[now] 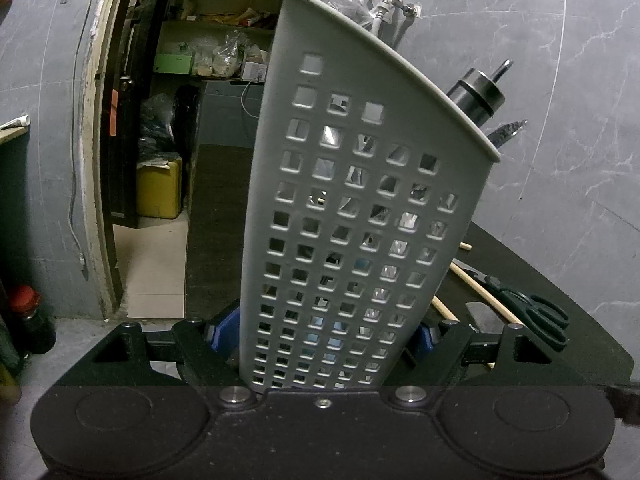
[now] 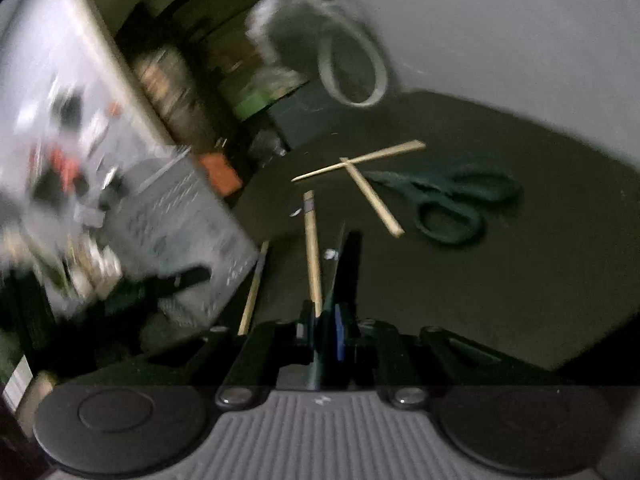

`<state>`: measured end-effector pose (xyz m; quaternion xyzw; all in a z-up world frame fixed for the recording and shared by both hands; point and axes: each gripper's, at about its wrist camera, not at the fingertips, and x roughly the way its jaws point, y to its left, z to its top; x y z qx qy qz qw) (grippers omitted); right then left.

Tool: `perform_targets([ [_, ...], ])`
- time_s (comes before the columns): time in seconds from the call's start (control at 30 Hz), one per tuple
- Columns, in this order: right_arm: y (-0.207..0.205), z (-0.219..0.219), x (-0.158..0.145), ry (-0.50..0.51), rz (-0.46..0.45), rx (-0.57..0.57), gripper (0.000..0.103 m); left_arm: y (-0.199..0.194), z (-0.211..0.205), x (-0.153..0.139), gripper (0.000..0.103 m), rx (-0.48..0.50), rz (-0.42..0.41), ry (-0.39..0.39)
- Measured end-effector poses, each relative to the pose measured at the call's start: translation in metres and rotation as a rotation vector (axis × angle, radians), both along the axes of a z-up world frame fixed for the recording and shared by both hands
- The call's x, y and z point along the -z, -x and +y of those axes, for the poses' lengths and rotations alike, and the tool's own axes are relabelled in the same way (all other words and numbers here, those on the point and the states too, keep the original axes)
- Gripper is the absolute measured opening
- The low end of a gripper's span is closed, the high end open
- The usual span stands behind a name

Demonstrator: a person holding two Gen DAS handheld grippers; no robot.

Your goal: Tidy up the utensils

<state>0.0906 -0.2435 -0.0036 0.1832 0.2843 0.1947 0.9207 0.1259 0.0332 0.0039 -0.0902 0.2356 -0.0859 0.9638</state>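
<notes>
- Left wrist view: the left tongs (image 1: 320, 336) clamp a grey perforated caddy (image 1: 352, 208) near its base, blue pads pressed on both sides, jaws set wide around it.
- The caddy stands tilted, its slanted rim high; dark handles (image 1: 478, 98) poke above the rim at the right, and utensils show dimly through the square holes.
- To the right, green scissors (image 1: 532, 312) and a chopstick (image 1: 484, 292) lie on the dark bench (image 1: 580, 344); an open doorway with cluttered shelves (image 1: 216, 48) sits behind at the left.
- Right wrist view, blurred: the right tongs (image 2: 326, 332) are nearly closed on a thin dark utensil (image 2: 348, 264) that juts forward between the pads; what it is I cannot tell.
- Ahead on the bench lie two crossed chopsticks (image 2: 360, 160) just beside the scissors (image 2: 448, 200); two more chopsticks (image 2: 312, 248) lie nearer the tongs.
- The caddy (image 2: 188, 220) shows smeared at the left.
</notes>
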Motion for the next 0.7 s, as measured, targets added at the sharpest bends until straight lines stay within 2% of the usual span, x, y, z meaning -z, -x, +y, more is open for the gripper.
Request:
perform_targets([
  [0.17, 0.004, 0.045, -0.023, 0.326, -0.063, -0.108, 0.011, 0.0, 0.0, 0.0, 0.081, 0.0, 0.0, 0.001],
  [0.27, -0.002, 0.063, -0.035, 0.437, -0.033, -0.174, 0.011, 0.0, 0.0, 0.0, 0.081, 0.0, 0.0, 0.002],
  [0.4, -0.015, 0.078, -0.042, 0.513, 0.024, -0.224, 0.011, 0.0, -0.001, 0.0, 0.081, 0.001, -0.001, 0.003],
  [0.6, -0.038, 0.085, -0.041, 0.548, 0.138, -0.271, 0.013, 0.0, 0.001, -0.001, 0.082, 0.004, -0.002, 0.011],
  [0.7, -0.047, 0.09, -0.041, 0.568, 0.151, -0.288, 0.013, 0.0, 0.001, -0.001, 0.082, 0.01, -0.003, 0.014],
])
